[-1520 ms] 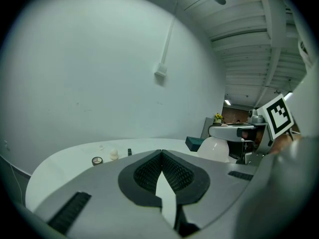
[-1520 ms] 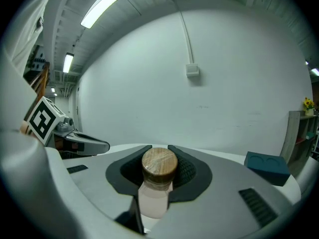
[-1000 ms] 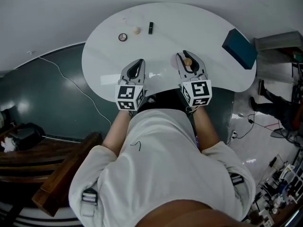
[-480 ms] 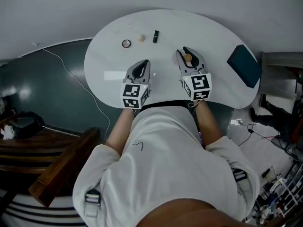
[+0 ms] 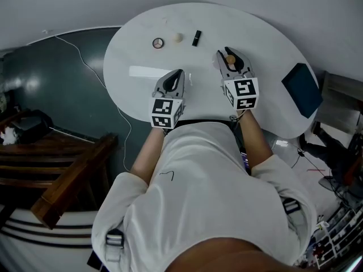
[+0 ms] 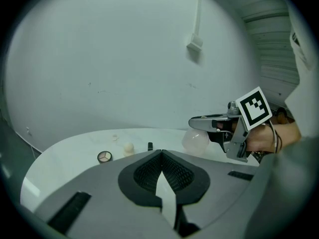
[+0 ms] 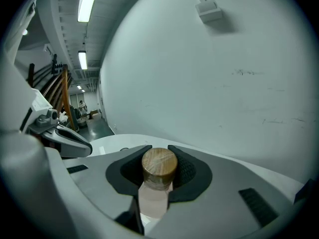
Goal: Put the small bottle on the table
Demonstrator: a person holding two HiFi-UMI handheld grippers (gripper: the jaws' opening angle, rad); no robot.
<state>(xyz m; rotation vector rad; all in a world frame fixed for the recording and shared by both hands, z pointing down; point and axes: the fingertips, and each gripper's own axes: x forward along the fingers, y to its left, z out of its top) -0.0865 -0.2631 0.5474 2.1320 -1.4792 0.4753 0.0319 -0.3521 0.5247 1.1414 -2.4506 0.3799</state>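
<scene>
A small clear bottle (image 7: 158,176) with a round wooden cap sits upright between the jaws of my right gripper (image 7: 159,171), which is shut on it. In the head view the bottle (image 5: 230,59) shows as a tan cap inside the right gripper (image 5: 231,61), held over the white table (image 5: 266,50). From the left gripper view the bottle's frosted body (image 6: 196,141) hangs under the right gripper's jaws, just above the tabletop. My left gripper (image 5: 173,81) hovers over the table's near part, jaws together with nothing between them (image 6: 162,171).
At the table's far side lie a small round compact (image 5: 158,43), a cream knob-like piece (image 5: 178,37) and a small black stick (image 5: 197,37). A dark teal box (image 5: 302,82) rests at the right edge. A wooden bench (image 5: 68,177) stands on the floor to the left.
The head view has shifted, so the table and both grippers sit a little further right and up in the picture. The right gripper still holds the bottle; the left stays shut.
</scene>
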